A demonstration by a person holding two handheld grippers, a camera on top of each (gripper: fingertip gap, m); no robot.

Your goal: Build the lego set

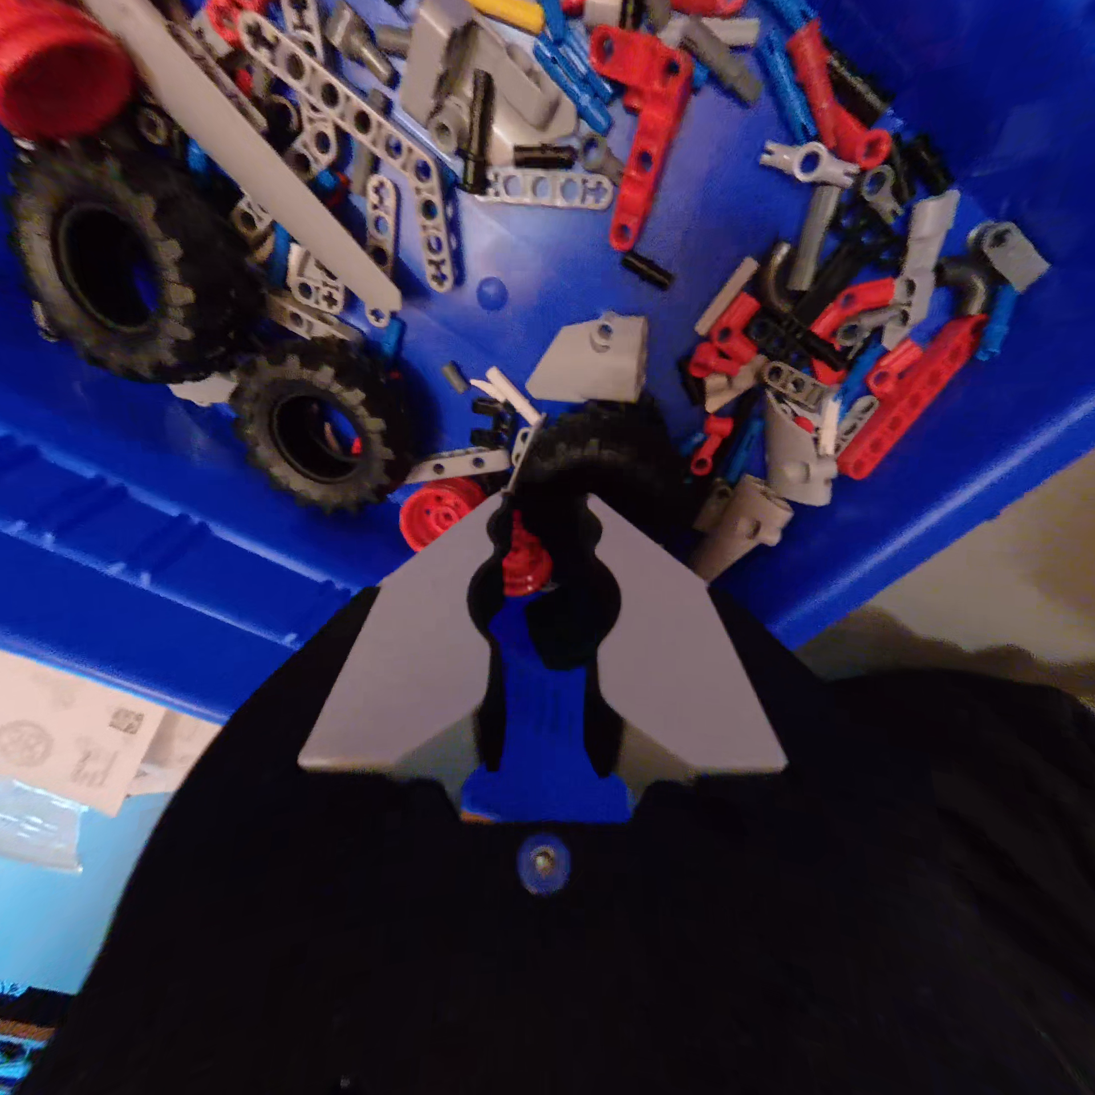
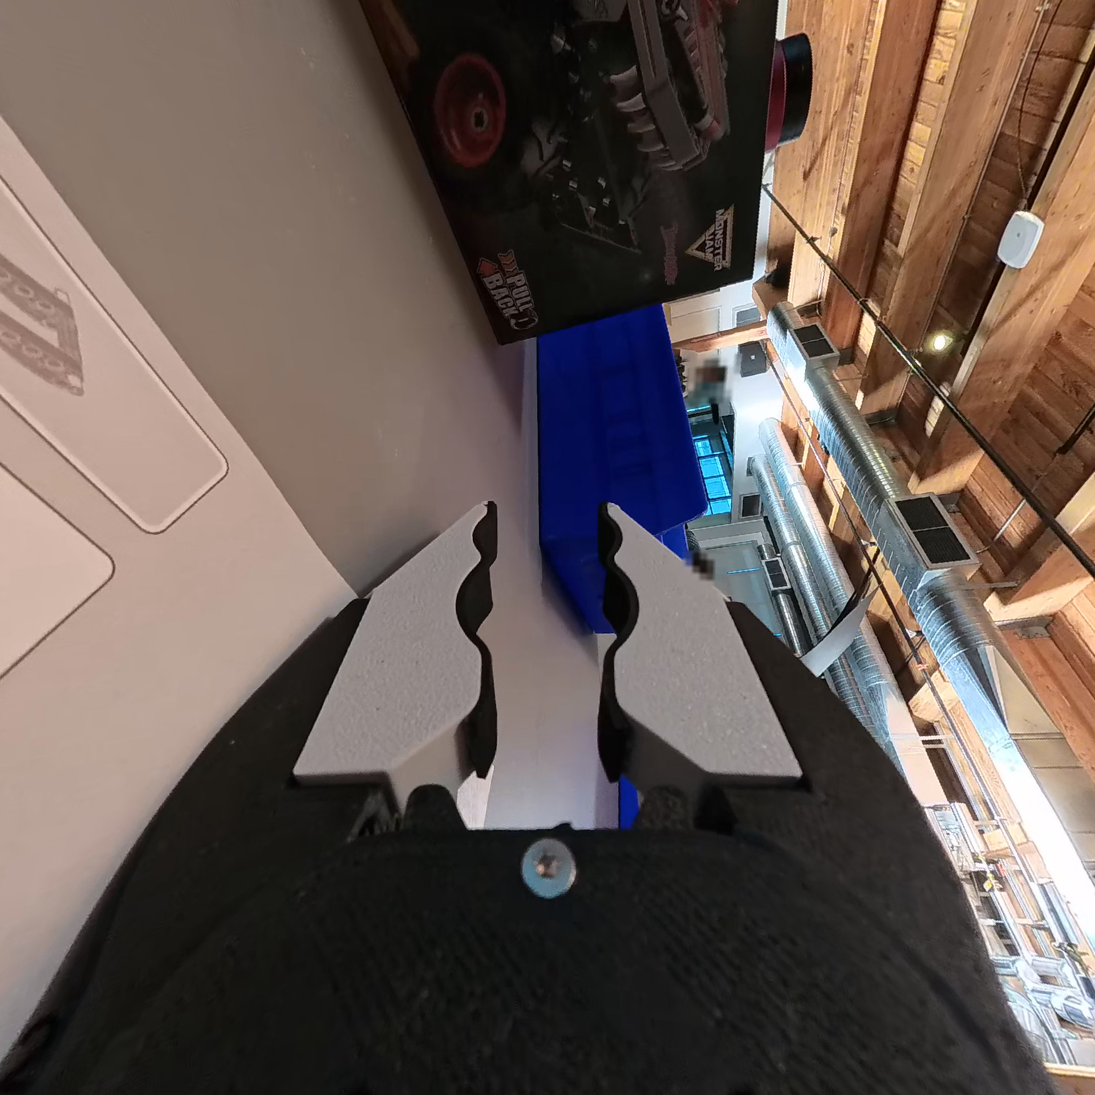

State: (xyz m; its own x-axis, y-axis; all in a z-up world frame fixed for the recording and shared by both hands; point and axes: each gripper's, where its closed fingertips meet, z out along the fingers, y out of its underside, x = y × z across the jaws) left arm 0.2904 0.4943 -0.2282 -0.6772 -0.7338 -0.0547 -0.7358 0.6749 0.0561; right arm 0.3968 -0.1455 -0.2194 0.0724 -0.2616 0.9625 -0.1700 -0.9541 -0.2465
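In the left wrist view a blue bin (image 1: 178, 563) holds several loose Lego pieces: grey beams, red and blue connectors, black pins. My left gripper (image 1: 545, 503) reaches into the bin near its near wall. It is closed on a black tyre (image 1: 598, 438) with a red rim (image 1: 526, 569) inside; the tyre fills the gap between the fingers and sticks out past the tips. My right gripper (image 2: 545, 509) is open and empty above the pale table (image 2: 266, 237), pointing at the bin's outer wall (image 2: 610, 426).
Two more black tyres (image 1: 118, 261) (image 1: 314, 432), a small red rim (image 1: 435, 512), a big red rim (image 1: 59, 77) and a grey panel (image 1: 592, 361) lie in the bin. The set's dark box (image 2: 592, 160) stands behind it. The instruction booklet (image 2: 77, 415) lies on the table. There is about 65 centimeters between the tips of the two grippers.
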